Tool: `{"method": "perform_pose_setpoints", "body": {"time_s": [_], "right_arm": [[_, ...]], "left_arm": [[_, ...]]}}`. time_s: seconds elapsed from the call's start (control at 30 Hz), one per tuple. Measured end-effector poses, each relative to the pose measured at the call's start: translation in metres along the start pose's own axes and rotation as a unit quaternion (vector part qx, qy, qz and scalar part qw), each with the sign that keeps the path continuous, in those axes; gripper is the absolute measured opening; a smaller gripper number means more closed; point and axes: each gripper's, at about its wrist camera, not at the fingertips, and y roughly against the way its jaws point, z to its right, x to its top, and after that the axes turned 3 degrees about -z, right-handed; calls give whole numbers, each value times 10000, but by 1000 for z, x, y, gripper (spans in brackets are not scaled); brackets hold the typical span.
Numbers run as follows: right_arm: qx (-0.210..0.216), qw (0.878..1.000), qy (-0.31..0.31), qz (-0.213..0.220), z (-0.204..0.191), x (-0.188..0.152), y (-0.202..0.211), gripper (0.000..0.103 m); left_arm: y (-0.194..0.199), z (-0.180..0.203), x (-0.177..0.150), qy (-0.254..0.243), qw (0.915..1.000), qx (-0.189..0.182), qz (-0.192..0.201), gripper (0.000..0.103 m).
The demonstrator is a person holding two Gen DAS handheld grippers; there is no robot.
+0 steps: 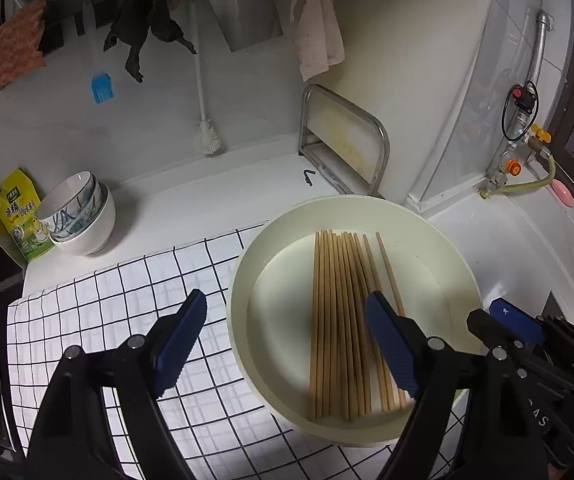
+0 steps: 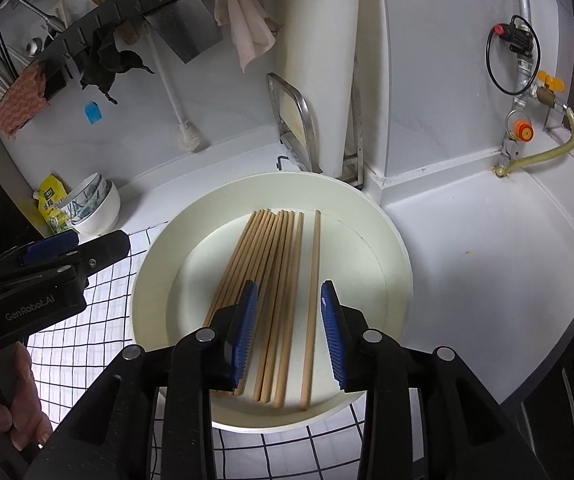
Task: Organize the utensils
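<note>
Left wrist view: the left gripper (image 1: 287, 344) hangs with its jaws spread wide and nothing between them, straddling the rim of the cream tray (image 1: 243, 280). The wooden chopsticks (image 1: 343, 320) lie side by side flat inside it, on the checked cloth (image 1: 119, 300).

Right wrist view: the right gripper (image 2: 289, 334) hovers above the chopsticks (image 2: 271, 280) with its jaws partly apart, gripping nothing. One stick (image 2: 311, 312) lies slightly off from the bunch.
</note>
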Motion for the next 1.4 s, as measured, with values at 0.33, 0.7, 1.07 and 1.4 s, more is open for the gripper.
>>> {"method": "perform_pose_setpoints", "body": {"time_s": [0.33, 0.7, 1.07, 1.4], "right_arm": [[-48, 9999, 75, 92, -3, -1, 12, 36], [-76, 9999, 101, 75, -5, -5, 16, 43], [-156, 9997, 134, 143, -7, -6, 20, 54], [-181, 9996, 152, 122, -7, -7, 19, 56]], "left_arm": [[11, 1, 1, -5, 9999, -3, 112, 85], [14, 2, -2, 5, 10000, 40, 69, 94], [13, -1, -3, 72, 9999, 141, -70, 97], [8, -1, -4, 96, 9996, 176, -219, 97]]}}
